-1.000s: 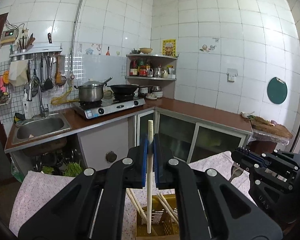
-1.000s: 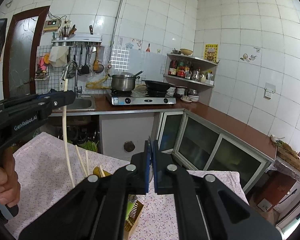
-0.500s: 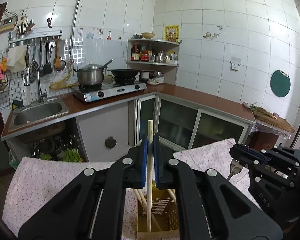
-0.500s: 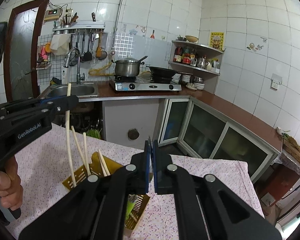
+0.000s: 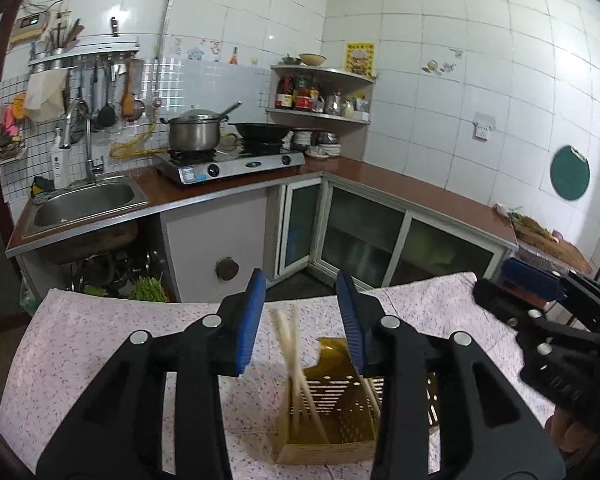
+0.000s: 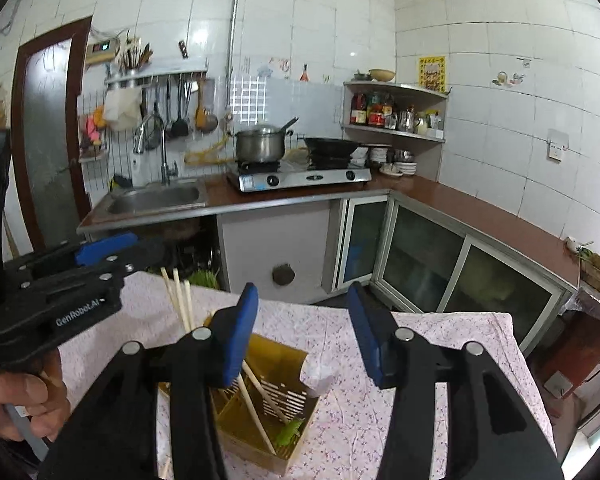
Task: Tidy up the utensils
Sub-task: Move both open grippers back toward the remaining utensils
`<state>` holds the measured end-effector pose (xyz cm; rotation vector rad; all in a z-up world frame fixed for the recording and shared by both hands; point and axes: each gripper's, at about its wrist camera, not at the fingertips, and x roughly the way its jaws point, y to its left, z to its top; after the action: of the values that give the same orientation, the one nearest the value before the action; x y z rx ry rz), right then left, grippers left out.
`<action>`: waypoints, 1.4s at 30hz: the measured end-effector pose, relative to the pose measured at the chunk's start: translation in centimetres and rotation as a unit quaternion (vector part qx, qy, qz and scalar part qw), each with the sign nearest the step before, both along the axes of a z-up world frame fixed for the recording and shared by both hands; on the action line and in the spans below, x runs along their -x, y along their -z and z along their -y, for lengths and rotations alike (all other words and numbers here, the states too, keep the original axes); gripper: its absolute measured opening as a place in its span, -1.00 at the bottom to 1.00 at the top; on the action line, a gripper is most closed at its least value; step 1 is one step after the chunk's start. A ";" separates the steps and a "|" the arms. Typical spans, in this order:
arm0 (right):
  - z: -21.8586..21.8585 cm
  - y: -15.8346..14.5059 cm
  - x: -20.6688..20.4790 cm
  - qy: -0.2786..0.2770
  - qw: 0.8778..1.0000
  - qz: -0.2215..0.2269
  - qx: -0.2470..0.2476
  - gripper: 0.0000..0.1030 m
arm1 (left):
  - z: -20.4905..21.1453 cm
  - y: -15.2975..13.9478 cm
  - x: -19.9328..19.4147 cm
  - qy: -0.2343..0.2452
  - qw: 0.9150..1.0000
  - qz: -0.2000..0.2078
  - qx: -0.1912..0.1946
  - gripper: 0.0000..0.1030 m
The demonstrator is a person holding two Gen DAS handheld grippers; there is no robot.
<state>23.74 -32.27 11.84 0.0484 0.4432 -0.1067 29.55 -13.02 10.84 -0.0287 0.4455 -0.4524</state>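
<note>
A yellow slotted utensil holder [image 5: 332, 412] stands on the flowered tablecloth [image 5: 100, 344]; it also shows in the right wrist view [image 6: 276, 396]. Several pale chopsticks [image 5: 290, 344] lean in it, seen too in the right wrist view [image 6: 178, 300]. A white and green utensil [image 6: 314, 376] rests in another compartment. My left gripper [image 5: 302, 320] is open and empty just above the holder. My right gripper [image 6: 304, 332] is open and empty above the holder; it also shows at the right of the left wrist view [image 5: 536, 296].
The table edge [image 5: 340, 296] faces a kitchen counter with a sink [image 5: 84, 204], a gas stove with a pot [image 5: 196, 132] and a wok [image 5: 262, 130], and glass cabinet doors [image 5: 364, 240]. A corner shelf [image 5: 320, 92] holds bottles.
My left gripper opened and let the chopstick drop into the holder with the others. My right gripper opened too. Both views moved closer to the holder.
</note>
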 end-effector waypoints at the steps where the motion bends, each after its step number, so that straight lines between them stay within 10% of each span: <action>1: 0.1 -0.1 0.2 0.001 1.000 0.002 -0.003 -0.08 | -0.4 -0.2 0.1 -0.003 1.000 0.000 0.002 -0.29; 23: 1.5 1.6 9.9 0.033 0.999 -0.026 -0.016 -0.08 | -8.2 2.9 9.7 -0.047 0.998 -0.036 -0.010 -0.20; 42: -0.2 14.8 17.3 0.034 0.982 -0.181 -0.050 -0.10 | -10.6 13.1 16.3 -0.039 0.989 -0.141 -0.028 -0.20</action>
<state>6.48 -32.12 -2.96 0.1449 0.8118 -0.1612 13.21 -2.38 -2.22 -0.0567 0.7331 -0.3591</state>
